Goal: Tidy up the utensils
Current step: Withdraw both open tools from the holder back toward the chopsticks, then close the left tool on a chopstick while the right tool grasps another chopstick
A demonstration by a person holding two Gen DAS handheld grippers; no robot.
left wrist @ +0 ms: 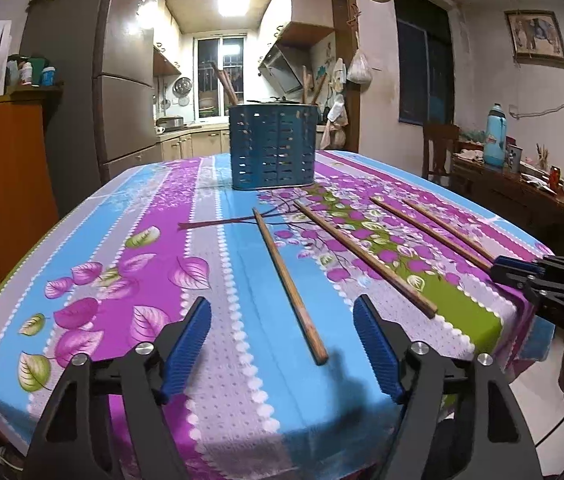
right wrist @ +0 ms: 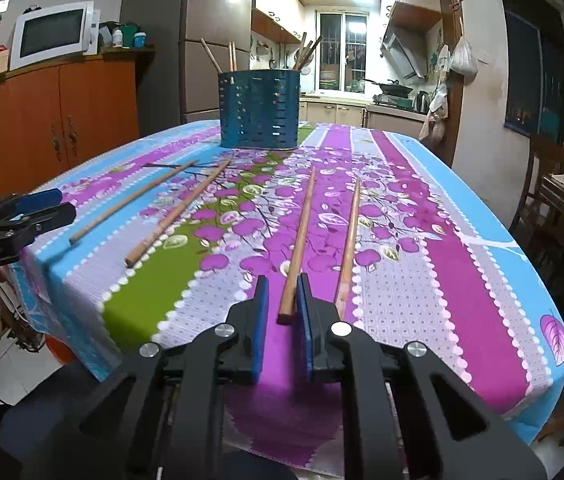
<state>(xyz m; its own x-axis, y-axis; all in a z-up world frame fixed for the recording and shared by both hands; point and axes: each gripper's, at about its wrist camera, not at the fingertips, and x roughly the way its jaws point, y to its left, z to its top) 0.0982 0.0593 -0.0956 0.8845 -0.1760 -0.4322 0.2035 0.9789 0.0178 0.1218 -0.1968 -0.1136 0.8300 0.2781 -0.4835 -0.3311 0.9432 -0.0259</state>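
Several wooden chopsticks lie on the flowered tablecloth. A blue perforated utensil holder stands at the far end, also in the right wrist view, with chopsticks sticking out. My left gripper is open, its fingers either side of the near end of one chopstick. My right gripper is narrowed around the near end of another chopstick, with a small gap on the left side. It also shows at the right edge of the left wrist view.
Another chopstick lies just right of the right gripper; two more lie to the left. An orange cabinet with a microwave stands left of the table. A cluttered side table and chair stand to the right.
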